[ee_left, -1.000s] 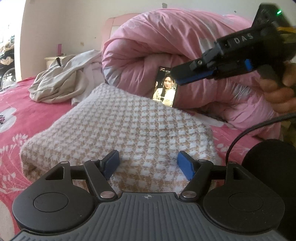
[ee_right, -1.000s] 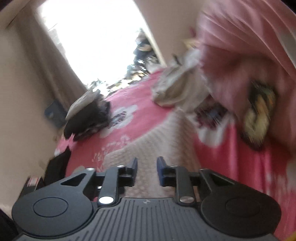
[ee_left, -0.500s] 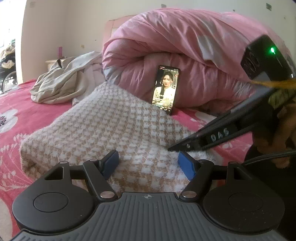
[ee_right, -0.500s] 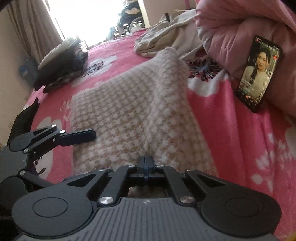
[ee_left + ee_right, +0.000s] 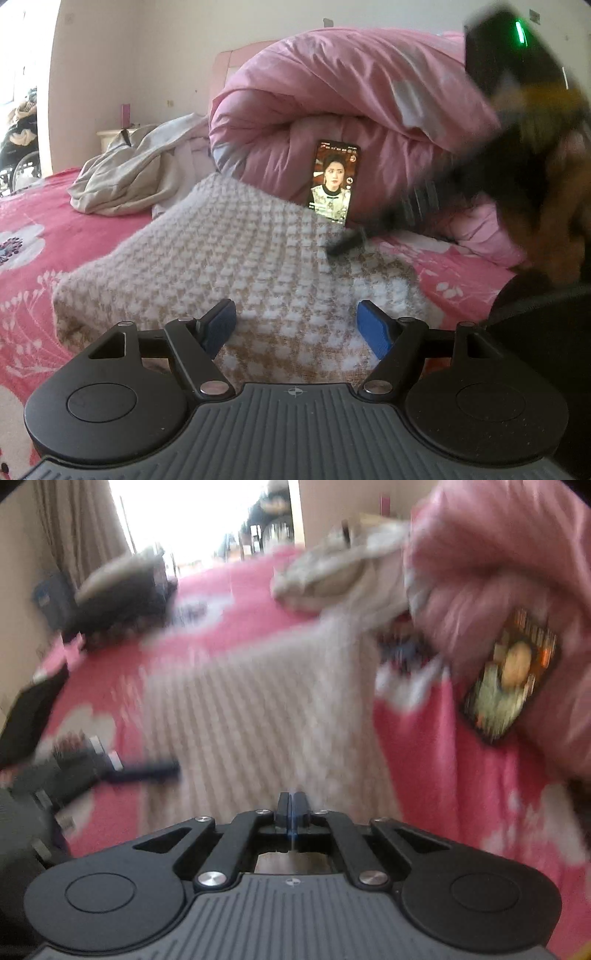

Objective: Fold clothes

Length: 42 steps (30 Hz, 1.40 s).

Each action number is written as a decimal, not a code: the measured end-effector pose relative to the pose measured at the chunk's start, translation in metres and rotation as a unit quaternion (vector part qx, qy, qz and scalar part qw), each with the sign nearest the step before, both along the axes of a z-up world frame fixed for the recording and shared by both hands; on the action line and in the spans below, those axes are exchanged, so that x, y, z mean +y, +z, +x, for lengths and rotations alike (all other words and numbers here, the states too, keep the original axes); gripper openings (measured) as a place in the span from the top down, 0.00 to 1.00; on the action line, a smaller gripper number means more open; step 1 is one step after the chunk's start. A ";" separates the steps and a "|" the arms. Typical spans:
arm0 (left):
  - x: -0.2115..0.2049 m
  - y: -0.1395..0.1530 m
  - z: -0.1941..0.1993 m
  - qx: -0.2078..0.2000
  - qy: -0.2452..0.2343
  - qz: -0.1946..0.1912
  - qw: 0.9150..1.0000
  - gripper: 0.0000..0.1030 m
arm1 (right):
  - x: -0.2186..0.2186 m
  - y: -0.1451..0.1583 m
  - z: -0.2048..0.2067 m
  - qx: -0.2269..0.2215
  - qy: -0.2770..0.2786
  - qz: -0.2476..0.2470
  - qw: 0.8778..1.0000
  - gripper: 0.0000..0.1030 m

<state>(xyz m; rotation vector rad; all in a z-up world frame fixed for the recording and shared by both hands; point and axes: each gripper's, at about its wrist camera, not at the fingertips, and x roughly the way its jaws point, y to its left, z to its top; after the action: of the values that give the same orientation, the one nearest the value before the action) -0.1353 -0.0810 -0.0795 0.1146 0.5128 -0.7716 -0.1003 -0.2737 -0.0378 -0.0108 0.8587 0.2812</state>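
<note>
A beige-and-white checked knit garment lies folded on the pink flowered bed. My left gripper is open at the garment's near edge, its blue pads apart over the cloth and gripping nothing. My right gripper is shut. In the left wrist view its blurred tip rests on the garment's right side beside a crease. Whether cloth is pinched there I cannot tell. One finger of the left gripper shows at the garment's left edge in the right wrist view.
A rolled pink duvet fills the back, with a lit phone propped against it. A crumpled beige garment lies at the back left. Dark clothes are piled near the bright window. A hand holds the right gripper.
The right gripper came down from the air onto the garment's right side, closed its jaws, and slid toward the phone. The left gripper stayed open in place.
</note>
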 end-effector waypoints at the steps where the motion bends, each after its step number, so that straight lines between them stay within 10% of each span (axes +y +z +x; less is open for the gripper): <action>1: 0.000 -0.001 -0.001 -0.001 0.001 -0.002 1.000 0.29 | 0.003 0.009 0.002 -0.014 0.003 0.006 1.000 0.98; 15: 0.057 0.016 0.048 0.023 0.074 -0.053 0.996 0.30 | 0.007 -0.061 0.022 0.010 -0.005 0.017 1.000 1.00; 21: 0.056 -0.027 0.096 0.060 0.088 0.016 0.994 0.31 | 0.007 -0.060 0.023 0.013 -0.009 0.019 1.000 1.00; 27: 0.060 -0.031 0.085 0.057 0.091 0.017 0.994 0.30 | 0.018 -0.026 0.041 0.045 0.010 -0.016 0.999 0.98; 33: 0.061 -0.033 0.086 0.051 0.089 0.016 0.995 0.30 | 0.044 0.035 0.105 -0.055 0.036 -0.029 0.997 0.96; 42: 0.072 -0.041 0.087 0.057 0.077 -0.004 0.995 0.29 | 0.018 -0.083 0.195 0.009 -0.036 -0.004 0.999 1.00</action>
<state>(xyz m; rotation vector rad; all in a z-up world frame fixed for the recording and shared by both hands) -0.0482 -0.0088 -0.1209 0.0223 0.6189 -0.6317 0.0951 -0.2556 -0.1210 0.0157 0.8759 0.2109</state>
